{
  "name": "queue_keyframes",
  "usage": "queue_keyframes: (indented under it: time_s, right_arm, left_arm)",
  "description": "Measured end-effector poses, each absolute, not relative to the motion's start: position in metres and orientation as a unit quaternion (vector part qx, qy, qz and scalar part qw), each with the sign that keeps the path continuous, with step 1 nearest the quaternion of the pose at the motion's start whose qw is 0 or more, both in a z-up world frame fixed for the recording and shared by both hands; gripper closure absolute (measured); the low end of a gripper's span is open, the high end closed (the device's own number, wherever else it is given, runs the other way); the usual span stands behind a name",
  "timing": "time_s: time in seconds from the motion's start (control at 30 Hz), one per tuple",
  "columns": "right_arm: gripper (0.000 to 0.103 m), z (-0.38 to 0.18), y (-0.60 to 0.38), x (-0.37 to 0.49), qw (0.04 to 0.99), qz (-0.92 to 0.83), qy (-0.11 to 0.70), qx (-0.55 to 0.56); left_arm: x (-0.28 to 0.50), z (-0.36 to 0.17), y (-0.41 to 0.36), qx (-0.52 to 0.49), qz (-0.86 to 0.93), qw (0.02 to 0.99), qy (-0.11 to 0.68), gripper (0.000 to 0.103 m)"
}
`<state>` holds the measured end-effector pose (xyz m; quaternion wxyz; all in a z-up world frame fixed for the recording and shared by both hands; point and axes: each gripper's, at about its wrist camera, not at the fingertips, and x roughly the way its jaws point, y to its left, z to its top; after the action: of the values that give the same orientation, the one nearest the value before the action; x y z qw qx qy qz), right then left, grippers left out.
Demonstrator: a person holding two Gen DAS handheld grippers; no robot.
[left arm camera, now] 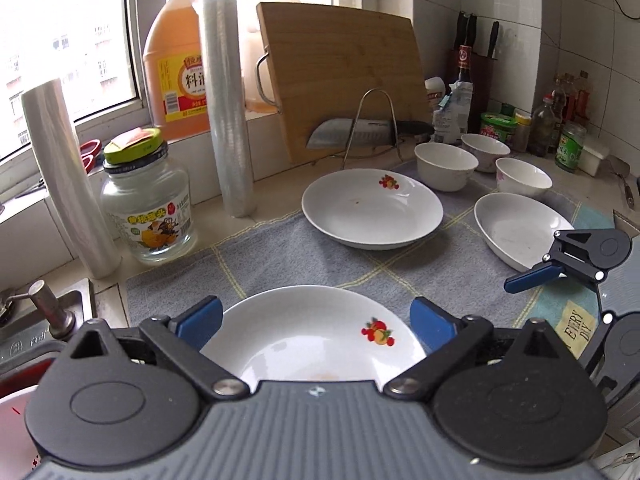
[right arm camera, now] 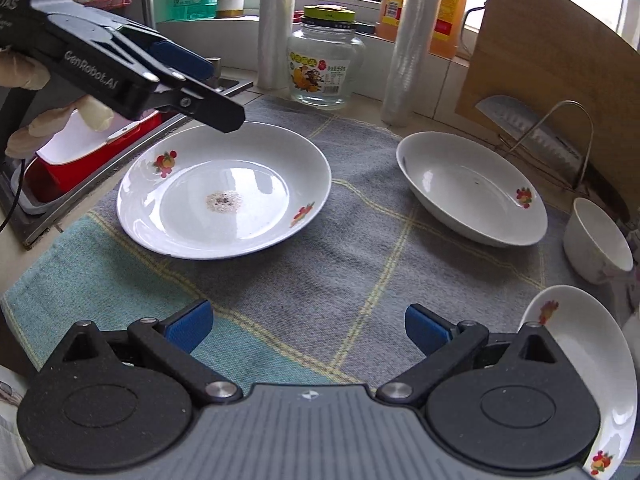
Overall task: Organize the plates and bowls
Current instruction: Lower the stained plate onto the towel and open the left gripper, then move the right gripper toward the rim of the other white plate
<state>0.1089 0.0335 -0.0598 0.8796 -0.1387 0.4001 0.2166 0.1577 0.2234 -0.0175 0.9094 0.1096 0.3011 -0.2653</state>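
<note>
over the checked cloth (right arm camera: pixel 320 280) both grippers' fingers spread wide and empty, left gripper (left arm camera: pixel 316 318) above the near plate (left arm camera: pixel 304 332), next gripping its rim for stacking.

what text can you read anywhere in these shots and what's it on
"GenRobot.AI": side of the black left gripper.
"EVERY DAY": cream patch on the grey and teal checked cloth.
"料": yellow label of the big orange liquid jug; the rest is hidden or blurred.
Clear glass jar with green lid: label print too blurred to read.
Sauce bottles in the corner: too small.
</note>
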Motion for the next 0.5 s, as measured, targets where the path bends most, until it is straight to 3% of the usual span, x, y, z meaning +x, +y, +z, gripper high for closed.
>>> queue_keyframes:
  time_s: [0.5]
  right_arm:
    - [0.0,-0.043,-0.104,0.069,0.905,0.131,0.394,-0.089]
  left_arm:
    - [0.086,-0.024,0.096,0.059,-0.244,0.92,0.302,0.003]
